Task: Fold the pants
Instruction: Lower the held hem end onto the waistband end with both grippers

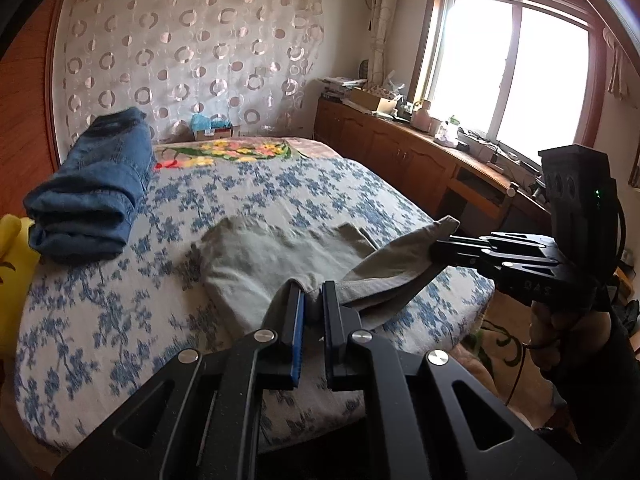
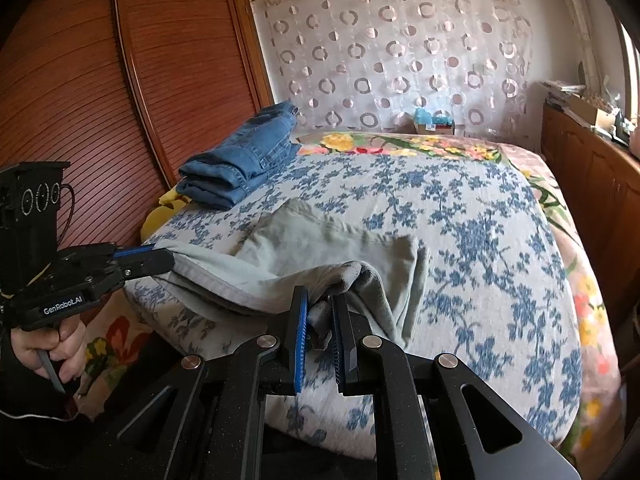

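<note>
Both tongs are clamped tight on cloth here. The left gripper [image 1: 313, 300] pinches one corner of the grey-green pants [image 1: 280, 256], and the right gripper [image 2: 320, 316] bites a bunched fold at the other corner. Between them the near edge of the pants hangs lifted off the bed [image 1: 100, 320], stretched in a sagging line, while the far part of the garment lies flat on the blue-flowered bedspread near the foot of the bed. A hand [image 2: 60, 352] grips the handle of the left tool in the right wrist view. Over by the wooden wardrobe [image 2: 100, 80], folded blue jeans [image 1: 92, 188] sit on the bed, well apart from the pants. A bright window [image 1: 508, 72] lights the wooden cabinets [image 1: 400, 148] alongside.
</note>
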